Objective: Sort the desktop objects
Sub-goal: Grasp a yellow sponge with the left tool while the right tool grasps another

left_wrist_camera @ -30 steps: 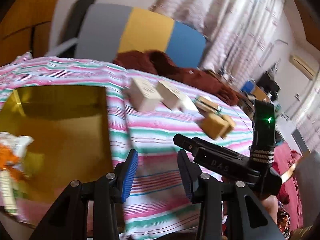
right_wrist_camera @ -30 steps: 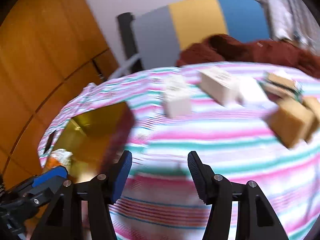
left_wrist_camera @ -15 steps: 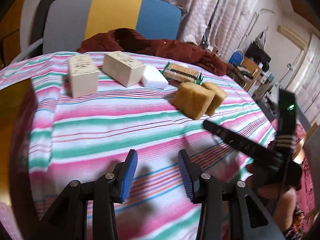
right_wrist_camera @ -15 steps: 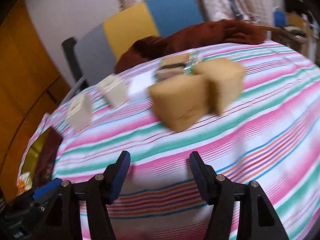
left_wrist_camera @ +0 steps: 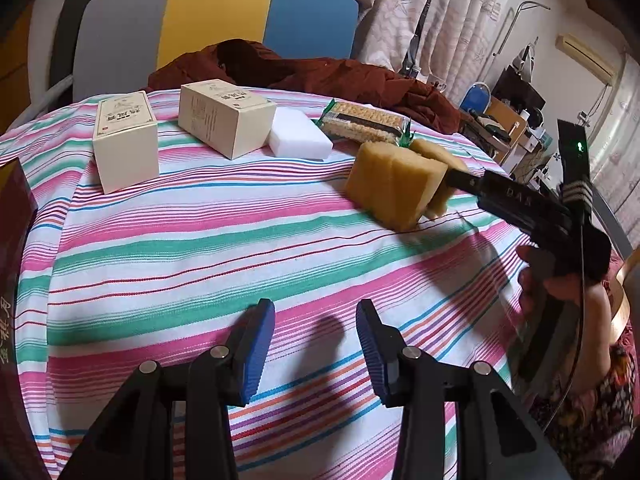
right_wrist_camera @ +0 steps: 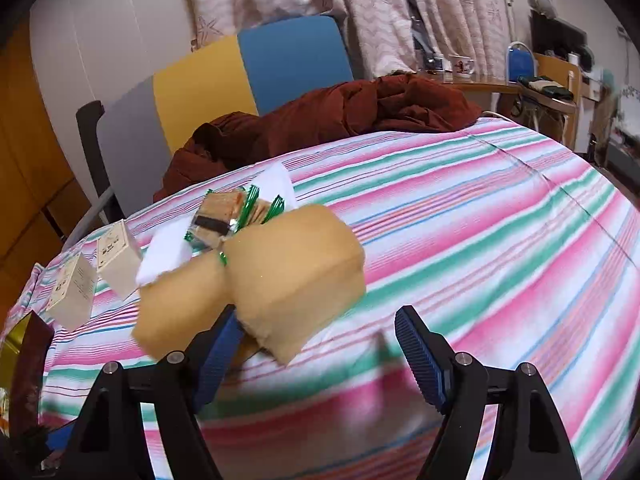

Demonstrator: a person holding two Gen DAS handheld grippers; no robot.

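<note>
Two yellow sponges (left_wrist_camera: 394,186) (left_wrist_camera: 434,152) stand side by side on the striped tablecloth (left_wrist_camera: 240,248). My right gripper (right_wrist_camera: 320,356) is at them with its jaws opening. One right finger (left_wrist_camera: 476,186) reaches into the gap between the sponges. The nearer sponge (right_wrist_camera: 296,272) sits partly between the jaws, and the right pad stands clear of it. My left gripper (left_wrist_camera: 316,344) hovers open over bare cloth, holding nothing. Behind lie two cream boxes (left_wrist_camera: 126,144) (left_wrist_camera: 226,118), a white block (left_wrist_camera: 300,138) and a cracker packet (left_wrist_camera: 366,122).
A dark red garment (left_wrist_camera: 340,76) is heaped at the table's far edge in front of a grey, yellow and blue chair (left_wrist_camera: 220,20). A dark box (left_wrist_camera: 12,200) sits at the left edge. A person's hand (left_wrist_camera: 560,280) holds the right gripper at the right table edge.
Both views have swung right, from the gold-lined box to the sponges. The right gripper has moved up to the sponges and its jaws have widened. The left gripper's gap looks the same.
</note>
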